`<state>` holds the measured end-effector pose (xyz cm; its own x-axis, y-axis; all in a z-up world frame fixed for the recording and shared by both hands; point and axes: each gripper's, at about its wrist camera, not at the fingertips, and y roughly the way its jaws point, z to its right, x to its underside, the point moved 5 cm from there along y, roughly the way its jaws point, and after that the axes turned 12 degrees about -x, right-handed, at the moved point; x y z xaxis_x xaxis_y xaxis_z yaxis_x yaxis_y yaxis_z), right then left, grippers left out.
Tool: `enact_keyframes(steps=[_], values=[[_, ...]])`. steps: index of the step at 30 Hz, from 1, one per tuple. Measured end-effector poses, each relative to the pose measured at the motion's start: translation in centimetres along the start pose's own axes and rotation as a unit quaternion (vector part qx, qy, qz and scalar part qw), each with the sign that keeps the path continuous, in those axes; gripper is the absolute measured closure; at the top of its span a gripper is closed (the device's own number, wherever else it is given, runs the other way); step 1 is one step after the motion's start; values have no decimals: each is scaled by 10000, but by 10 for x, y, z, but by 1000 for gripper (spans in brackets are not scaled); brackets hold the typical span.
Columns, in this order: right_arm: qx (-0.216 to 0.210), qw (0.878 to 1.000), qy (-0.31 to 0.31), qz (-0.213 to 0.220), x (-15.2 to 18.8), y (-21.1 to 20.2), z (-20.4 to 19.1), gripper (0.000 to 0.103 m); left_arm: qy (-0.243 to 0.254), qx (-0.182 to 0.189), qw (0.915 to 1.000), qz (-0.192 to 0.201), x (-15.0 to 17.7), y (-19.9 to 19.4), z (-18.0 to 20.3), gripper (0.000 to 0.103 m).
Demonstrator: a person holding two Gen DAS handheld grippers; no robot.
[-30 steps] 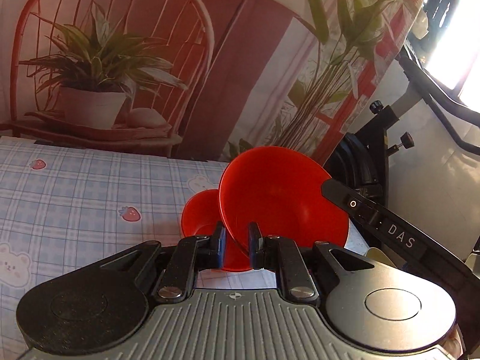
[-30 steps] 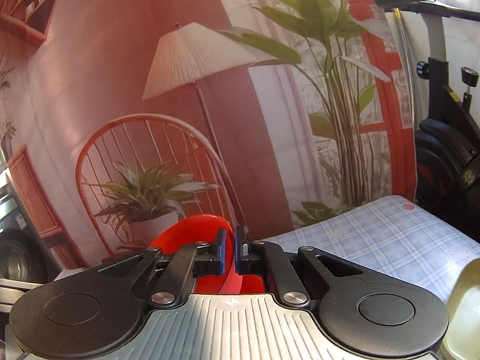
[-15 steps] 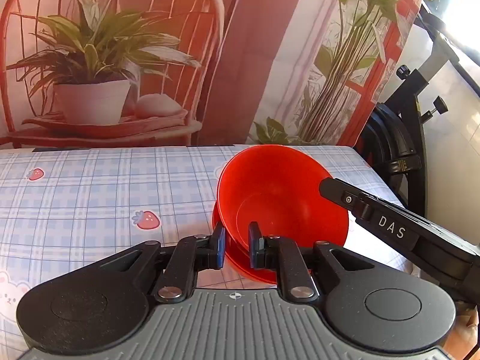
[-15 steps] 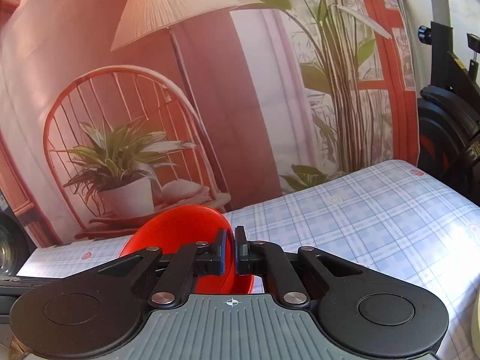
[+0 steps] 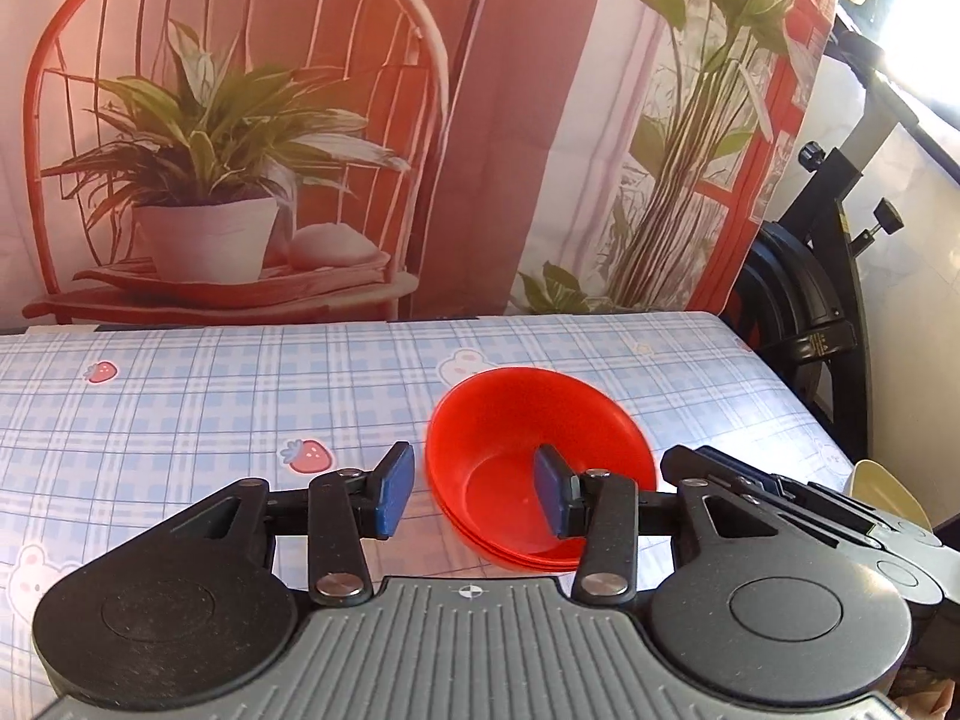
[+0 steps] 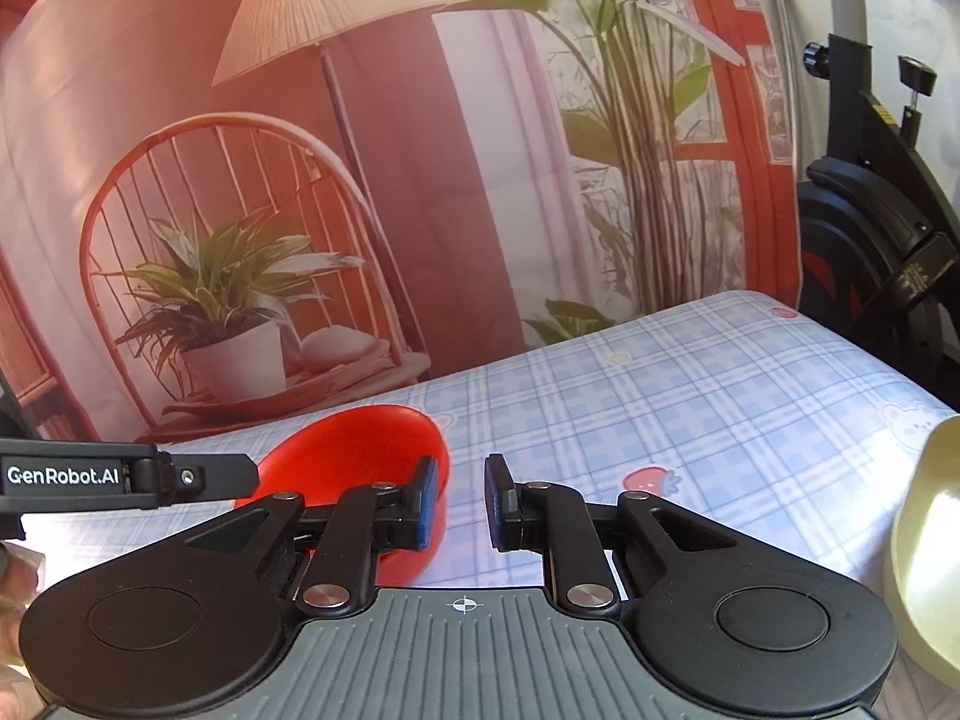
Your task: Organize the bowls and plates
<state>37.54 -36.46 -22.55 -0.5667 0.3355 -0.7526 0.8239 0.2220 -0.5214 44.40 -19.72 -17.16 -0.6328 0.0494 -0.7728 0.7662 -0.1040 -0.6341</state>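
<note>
Both grippers have let go since a moment ago: the left gripper (image 5: 474,495) and the right gripper (image 6: 461,510) now stand wide open, and the red bowls (image 5: 540,468) sit stacked on the checked surface (image 5: 210,396). The stacking step looks done. Nothing is inside the top bowl, and next I think a gripper must reach for the pale yellow dish (image 6: 927,546) nearby.
</note>
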Motion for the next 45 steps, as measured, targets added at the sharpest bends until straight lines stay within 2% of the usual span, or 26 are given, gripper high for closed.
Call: enact_keyframes(steps=[2, 7, 9, 14, 19, 24, 28, 32, 38, 42, 45], values=[[180, 9998, -37, 123, 0, -19, 13, 87, -12, 145, 9999, 88, 1, -9, 11, 57], [947, 9939, -236, 513, -1, -71, 54, 87, 231, 616, 9973, 328, 14, -37, 54, 54], [1322, 9881, -225, 751, 0, -93, 75, 87, 370, 819, 9953, 371, 22, -44, 71, 52], [2162, 9686, 126, 1217, 7, -144, 132, 87, 522, 1253, 9906, 190, 37, -46, 105, 52], [2716, 9533, 497, 1224, 17, -172, 197, 87, 517, 1429, 9882, 170, 39, -38, 124, 52], [2630, 9508, 1047, 1257, 30, -180, 232, 87, 213, 1643, 9862, -26, 40, -25, 151, 52], [2545, 9513, 1179, 1282, 36, -180, 236, 87, 514, 1695, 9840, -193, 55, -16, 181, 52], [2408, 9554, 1287, 1123, 37, -174, 236, 87, 742, 1778, 9807, -349, 65, -3, 203, 52], [2248, 9561, 1466, 1181, 39, -174, 238, 88, 924, 1756, 9783, -589, 71, 16, 225, 53], [2098, 9573, 1649, 1113, 41, -173, 243, 92, 875, 1758, 9771, -815, 75, 28, 233, 55], [2105, 9568, 1668, 1113, 42, -172, 243, 98, 920, 1697, 9781, -782, 77, 31, 235, 66]])
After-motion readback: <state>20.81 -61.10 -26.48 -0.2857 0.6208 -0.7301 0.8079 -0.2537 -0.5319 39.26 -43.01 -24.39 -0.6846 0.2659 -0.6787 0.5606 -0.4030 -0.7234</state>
